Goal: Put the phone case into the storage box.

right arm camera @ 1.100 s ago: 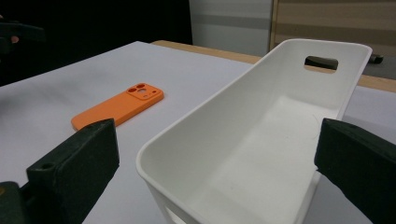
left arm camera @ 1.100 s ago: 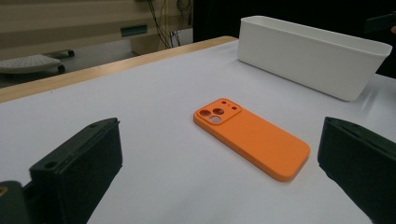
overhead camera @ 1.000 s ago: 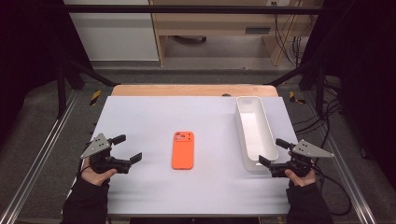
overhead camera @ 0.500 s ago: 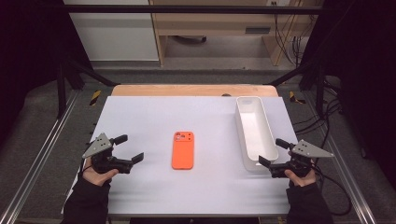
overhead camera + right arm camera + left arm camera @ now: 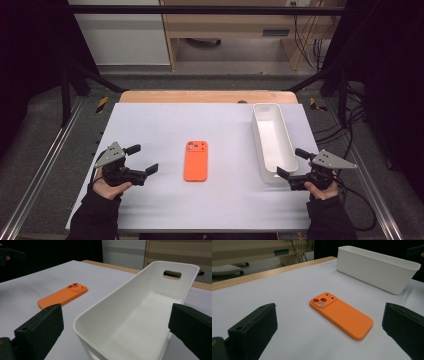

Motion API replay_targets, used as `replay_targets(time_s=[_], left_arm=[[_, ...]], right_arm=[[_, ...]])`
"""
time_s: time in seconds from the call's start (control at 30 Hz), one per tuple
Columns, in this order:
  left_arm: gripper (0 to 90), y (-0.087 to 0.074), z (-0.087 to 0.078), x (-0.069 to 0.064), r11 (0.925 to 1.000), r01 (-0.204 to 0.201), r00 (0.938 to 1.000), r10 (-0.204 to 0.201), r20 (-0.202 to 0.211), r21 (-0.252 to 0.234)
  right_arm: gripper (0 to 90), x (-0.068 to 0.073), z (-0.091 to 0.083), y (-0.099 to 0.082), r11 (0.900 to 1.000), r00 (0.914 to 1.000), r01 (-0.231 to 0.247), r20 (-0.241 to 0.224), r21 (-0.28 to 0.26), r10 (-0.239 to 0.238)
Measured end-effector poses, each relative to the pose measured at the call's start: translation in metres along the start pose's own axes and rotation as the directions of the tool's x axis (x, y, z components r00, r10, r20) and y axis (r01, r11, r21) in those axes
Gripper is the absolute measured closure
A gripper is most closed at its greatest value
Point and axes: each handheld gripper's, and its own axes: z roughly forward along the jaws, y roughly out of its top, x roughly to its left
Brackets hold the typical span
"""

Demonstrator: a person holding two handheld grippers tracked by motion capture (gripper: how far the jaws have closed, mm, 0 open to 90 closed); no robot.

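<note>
An orange phone case [image 5: 196, 161] lies flat, camera cutouts up, in the middle of the white tabletop [image 5: 165, 125]. A long white tray [image 5: 261, 145], empty inside, stands lengthwise at the right. My left gripper [image 5: 143, 159] rests open near the front left, jaws wide apart and pointed at the case [image 5: 340, 315], well short of it. At the front right my right gripper [image 5: 291, 162] is open too, its jaws spread just before the tray's near end [image 5: 100, 312], touching nothing. The case [image 5: 62, 296] lies off to that tray's left.
A wooden strip [image 5: 200, 96] borders the table's far edge. Metal rails [image 5: 45, 165] run along both sides, with cables [image 5: 350, 130] on the floor at the right. A cabinet [image 5: 225, 30] stands beyond the table.
</note>
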Motion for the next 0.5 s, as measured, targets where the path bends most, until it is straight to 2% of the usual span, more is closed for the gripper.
replay_targets(time_s=[0.5], left_arm=[[0.0,0.006,0.009,-0.012,0.9998,-0.011,0.9999,0.011,0.009,0.019]], right_arm=[[0.4,0.0,-0.001,0.001,1.0,1.0,0.004,0.004,-0.004,-0.003]])
